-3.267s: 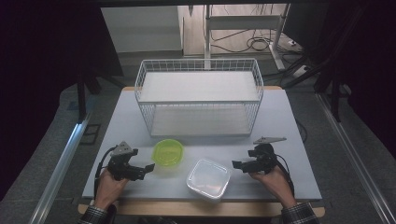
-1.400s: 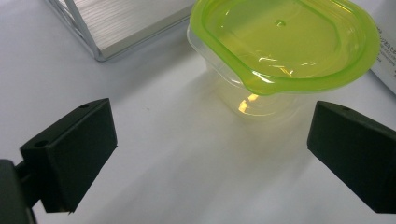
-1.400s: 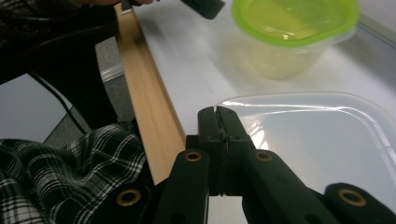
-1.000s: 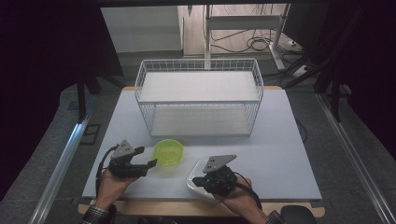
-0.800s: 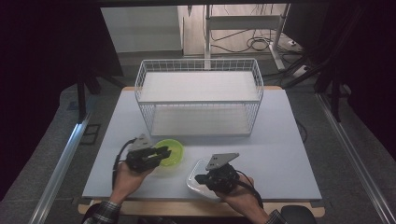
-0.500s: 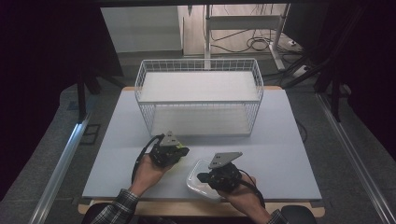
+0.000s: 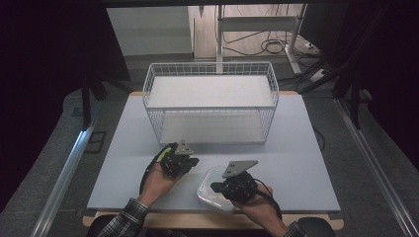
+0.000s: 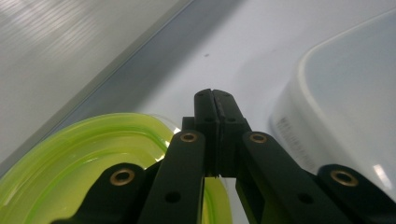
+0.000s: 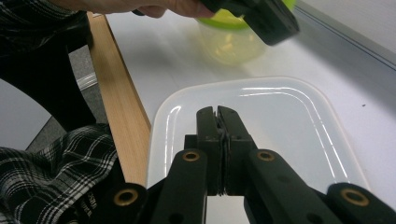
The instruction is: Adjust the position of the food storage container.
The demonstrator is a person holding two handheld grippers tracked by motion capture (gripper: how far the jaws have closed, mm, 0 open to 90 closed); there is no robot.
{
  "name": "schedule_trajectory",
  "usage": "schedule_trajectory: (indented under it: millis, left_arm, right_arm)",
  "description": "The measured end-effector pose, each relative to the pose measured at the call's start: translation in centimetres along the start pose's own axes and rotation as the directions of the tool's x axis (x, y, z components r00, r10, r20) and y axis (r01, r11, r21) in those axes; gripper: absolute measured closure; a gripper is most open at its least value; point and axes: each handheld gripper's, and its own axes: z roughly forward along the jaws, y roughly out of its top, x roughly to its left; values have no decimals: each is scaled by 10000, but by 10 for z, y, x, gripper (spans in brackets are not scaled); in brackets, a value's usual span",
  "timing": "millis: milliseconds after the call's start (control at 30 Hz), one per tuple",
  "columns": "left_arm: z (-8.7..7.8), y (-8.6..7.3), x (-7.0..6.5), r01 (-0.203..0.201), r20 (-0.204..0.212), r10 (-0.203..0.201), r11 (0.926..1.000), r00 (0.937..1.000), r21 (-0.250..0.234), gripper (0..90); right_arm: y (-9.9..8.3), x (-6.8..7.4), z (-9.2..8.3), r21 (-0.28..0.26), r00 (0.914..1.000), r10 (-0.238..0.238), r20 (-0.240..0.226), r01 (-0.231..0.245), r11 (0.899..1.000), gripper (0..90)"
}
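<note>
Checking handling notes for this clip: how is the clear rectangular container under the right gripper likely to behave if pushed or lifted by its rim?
The clear container looks thin-walled and empty, so probably light. Its glossy lid suggests it could slide on the smooth table when nudged. Low and wide, it seems unlikely to tip.

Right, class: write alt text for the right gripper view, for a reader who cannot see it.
Two black tongs, shut, grip the near rim of a clear rectangular plastic container on a pale table. Beyond it, the other gripper is over a lime-green lidded plastic tub; a wooden table edge lies left.
</note>
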Motion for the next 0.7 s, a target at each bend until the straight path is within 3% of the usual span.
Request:
schedule_trajectory:
  millis: [67, 100, 133, 167, 333, 533, 633, 700]
  left_arm:
    - [-1, -4, 5, 6, -183, -5, 10000, 9998, 66, 898]
    - [-3, -7, 6, 199, -270, -196, 9997, 9994, 115, 898]
    - [-4, -9, 10, 102, -335, -97, 9998, 9994, 155, 898]
    - [-7, -13, 13, 327, -461, -321, 9994, 9984, 135, 898]
    - [-14, -20, 21, 564, -743, -551, 9983, 9957, 148, 898]
    - [-23, -32, 37, 1019, -1236, -1001, 9948, 9873, 82, 898]
    - [-28, -32, 32, 1000, -991, -1027, 9945, 9898, -313, 897]
    - [-31, -30, 22, 763, -620, -798, 9955, 9949, -569, 897]
  right_arm:
    - [-1, -1, -1, -12, 10000, 29, 50, -29, 10000, 877]
    - [-1, -2, -2, -30, 10000, 21, 70, -20, 10000, 877]
    - [-2, -3, -3, -24, 9999, 38, 95, -37, 10000, 877]
    - [-3, -4, -4, -40, 9999, 96, 127, -96, 9999, 877]
    - [-4, -6, -5, -58, 9998, 145, 169, -144, 9999, 878]
    - [-5, -7, -6, -33, 9996, 187, 227, -186, 9998, 878]
    - [-6, -9, -7, -7, 9993, 194, 319, -194, 9998, 880]
    - [-9, -10, -12, -27, 9987, 259, 435, -258, 9997, 885]
